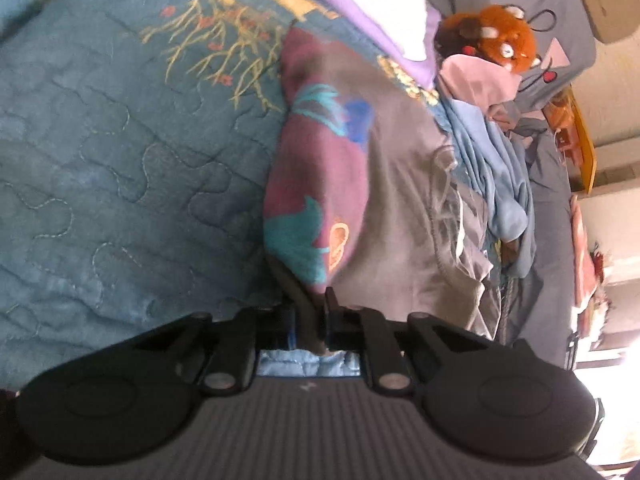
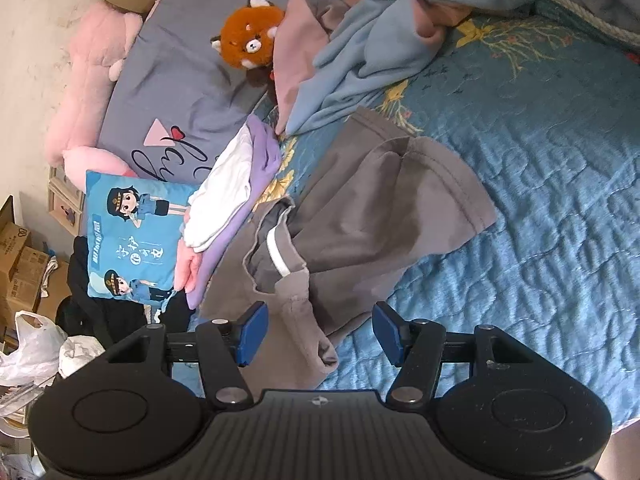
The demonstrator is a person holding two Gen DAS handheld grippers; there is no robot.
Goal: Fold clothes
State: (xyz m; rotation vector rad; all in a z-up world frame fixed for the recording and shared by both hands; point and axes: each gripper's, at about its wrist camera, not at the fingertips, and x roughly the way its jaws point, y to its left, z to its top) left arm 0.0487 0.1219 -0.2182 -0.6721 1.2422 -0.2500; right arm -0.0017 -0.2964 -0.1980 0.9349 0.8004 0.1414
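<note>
Left tool (image 1: 314, 312) clamped on grey shirt (image 2: 372, 216) hem, shirt half-folded on bed (image 2: 560, 200); right tool (image 2: 320, 334) spread wide above it; risk: thin pinch slipping, fold collapsing.

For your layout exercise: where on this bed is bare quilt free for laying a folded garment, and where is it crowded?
Free: the blue quilted bedspread right of the grey sweatshirt, below the light blue garment heap. Crowded: the side with the white and purple folded stack, cartoon cushion and orange plush toy.
</note>
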